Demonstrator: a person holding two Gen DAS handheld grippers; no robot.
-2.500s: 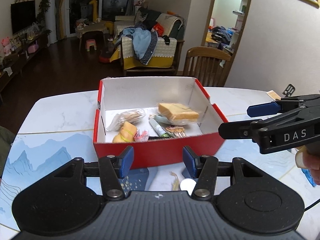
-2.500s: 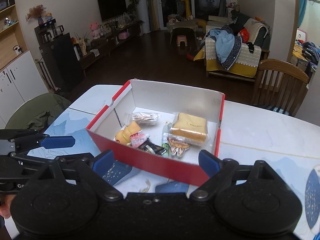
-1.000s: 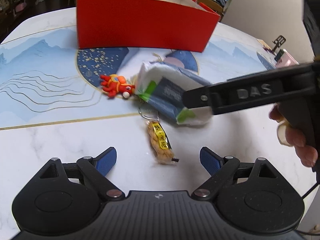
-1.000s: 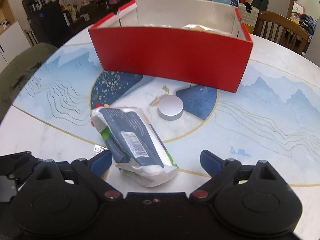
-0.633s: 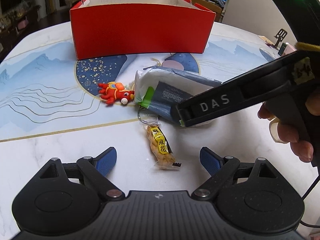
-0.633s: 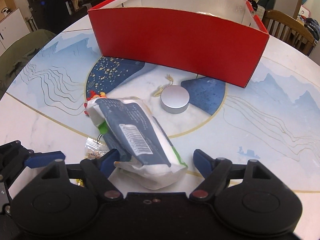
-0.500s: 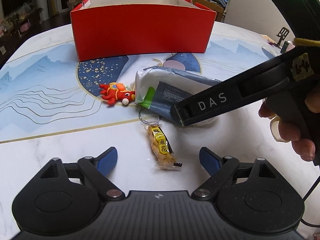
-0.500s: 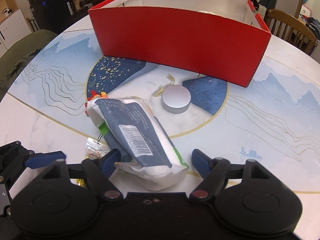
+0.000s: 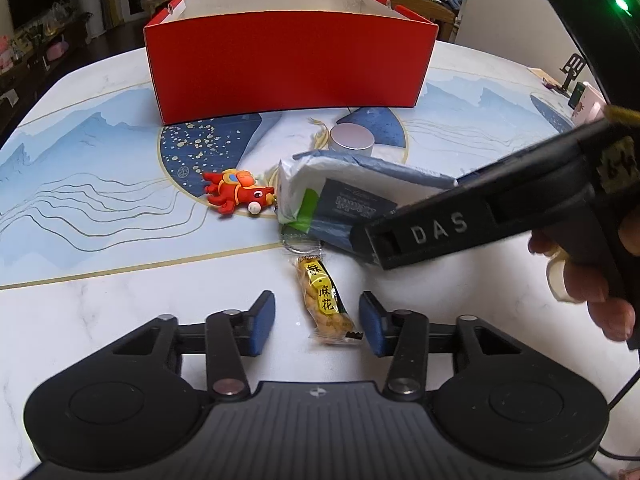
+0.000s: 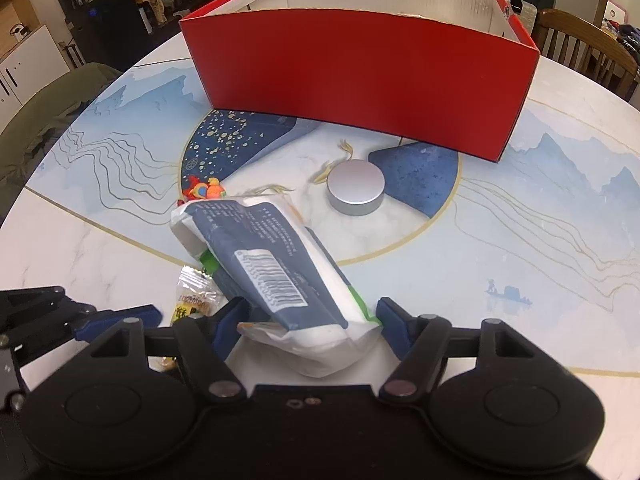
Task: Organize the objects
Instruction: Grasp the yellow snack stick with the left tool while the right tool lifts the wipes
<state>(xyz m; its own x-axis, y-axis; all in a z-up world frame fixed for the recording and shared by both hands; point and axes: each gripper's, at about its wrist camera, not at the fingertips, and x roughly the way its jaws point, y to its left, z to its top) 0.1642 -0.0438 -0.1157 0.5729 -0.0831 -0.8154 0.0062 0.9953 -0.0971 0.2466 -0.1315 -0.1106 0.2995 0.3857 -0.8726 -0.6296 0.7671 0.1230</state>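
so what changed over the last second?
Both grippers' jaws are closing: left gripper around the snack packet, pads not yet touching; right gripper onto the tissue pack. Red box, toy and puck stayed put.

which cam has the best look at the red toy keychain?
Left wrist: the red toy keychain lies whole and unblocked on the table, beside the tissue pack. In the right wrist view only its top peeks out behind the pack.
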